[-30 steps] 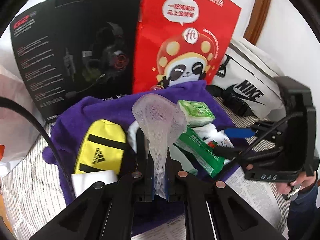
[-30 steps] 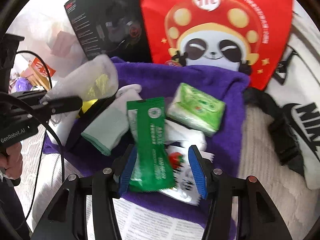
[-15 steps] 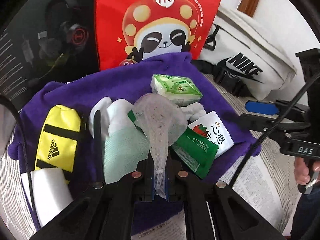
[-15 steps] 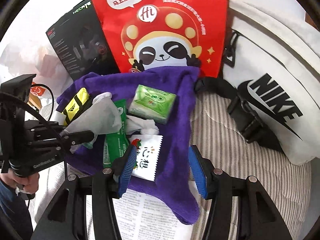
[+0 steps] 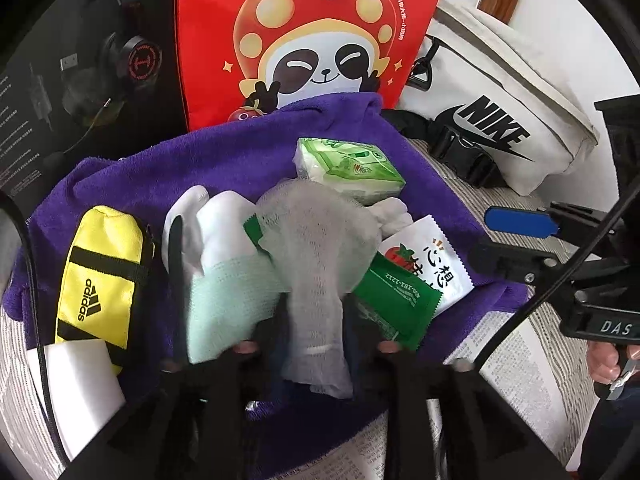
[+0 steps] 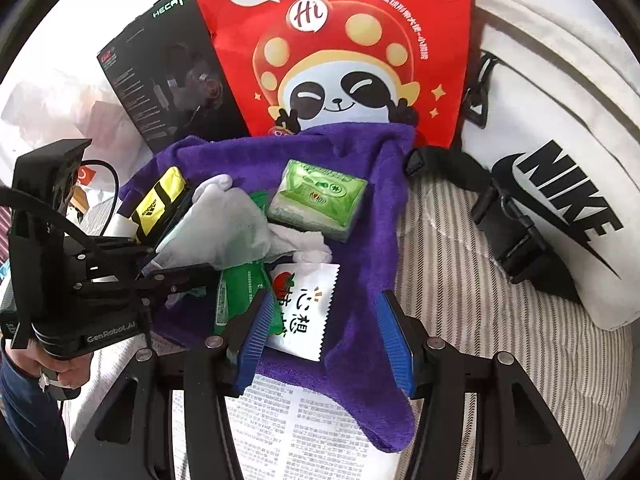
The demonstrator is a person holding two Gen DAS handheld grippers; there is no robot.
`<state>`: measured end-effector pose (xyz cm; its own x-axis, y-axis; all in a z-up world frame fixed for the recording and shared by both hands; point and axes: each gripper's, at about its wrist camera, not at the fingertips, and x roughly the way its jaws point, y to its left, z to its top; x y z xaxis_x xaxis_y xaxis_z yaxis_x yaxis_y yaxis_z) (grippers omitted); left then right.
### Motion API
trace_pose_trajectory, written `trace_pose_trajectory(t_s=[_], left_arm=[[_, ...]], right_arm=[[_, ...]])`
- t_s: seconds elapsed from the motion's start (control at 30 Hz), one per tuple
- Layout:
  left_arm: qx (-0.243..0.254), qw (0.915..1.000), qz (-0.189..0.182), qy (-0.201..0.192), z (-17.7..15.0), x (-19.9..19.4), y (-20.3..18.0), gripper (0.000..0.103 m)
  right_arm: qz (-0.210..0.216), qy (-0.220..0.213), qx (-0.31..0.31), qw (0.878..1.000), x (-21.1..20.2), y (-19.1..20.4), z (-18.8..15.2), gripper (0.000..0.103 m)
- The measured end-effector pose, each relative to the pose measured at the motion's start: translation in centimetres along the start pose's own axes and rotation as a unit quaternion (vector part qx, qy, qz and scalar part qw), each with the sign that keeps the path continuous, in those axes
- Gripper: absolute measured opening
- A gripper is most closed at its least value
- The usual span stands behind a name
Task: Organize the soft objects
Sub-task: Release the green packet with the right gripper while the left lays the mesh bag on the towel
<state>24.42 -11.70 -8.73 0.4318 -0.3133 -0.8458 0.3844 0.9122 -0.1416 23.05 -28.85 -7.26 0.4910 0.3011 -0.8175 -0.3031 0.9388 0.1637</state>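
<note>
Opening left tool (image 5: 316, 344) around one mesh cloth (image 5: 316, 248), right tool (image 6: 326, 340) parted and empty, two green packets, one purple towel (image 5: 224, 160)

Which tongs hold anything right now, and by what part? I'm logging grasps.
The left tongs are opening around the narrow tail of the white mesh cloth, letting it go onto the purple towel. The right tongs hold nothing.

The green sachet (image 5: 394, 300) lies half hidden under the gauze sock (image 5: 316, 256); left jaws are motion-blurred.
</note>
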Motion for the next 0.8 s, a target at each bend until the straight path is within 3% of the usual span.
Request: trace_pose_trajectory(t_s=[0.1,0.23,0.4,0.53,0.6,0.73,0.8], left_arm=[[0.0,0.9999,-0.011,-0.007,-0.3,-0.4,-0.1,0.05],[-0.001,0.9999,-0.005,-0.009,-0.5,-0.9,-0.1,0.053],[0.004,0.9999,0.004,-0.014,-0.9,-1.9,-0.4,0.071],[-0.003,0.9998,0.007,-0.019,-1.3,-3.1,-0.2,0.073],[-0.008,0.9997,0.011,-0.021,-1.6,-3.6,-0.1,0.078],[-0.012,0.9994,0.028,-0.019,-2.0,-4.6,-0.4,0.08],[-0.016,0.999,0.036,-0.02,-2.4,-5.3,-0.5,0.085]], right_arm=[[-0.002,0.006,-0.003,1.0,0.3,0.1,-0.3,0.054],[-0.008,0.011,-0.006,1.0,0.2,0.1,-0.6,0.054],[-0.012,0.01,-0.004,1.0,-0.4,-0.2,-0.8,0.054],[-0.013,0.007,-0.002,1.0,-1.1,0.0,-0.9,0.054],[-0.01,0.005,-0.001,1.0,-1.5,0.3,-1.1,0.054],[-0.015,0.0,-0.002,1.0,-2.3,1.2,-1.3,0.061],[-0.023,-0.001,-0.004,1.0,-2.8,1.7,-1.5,0.062]])
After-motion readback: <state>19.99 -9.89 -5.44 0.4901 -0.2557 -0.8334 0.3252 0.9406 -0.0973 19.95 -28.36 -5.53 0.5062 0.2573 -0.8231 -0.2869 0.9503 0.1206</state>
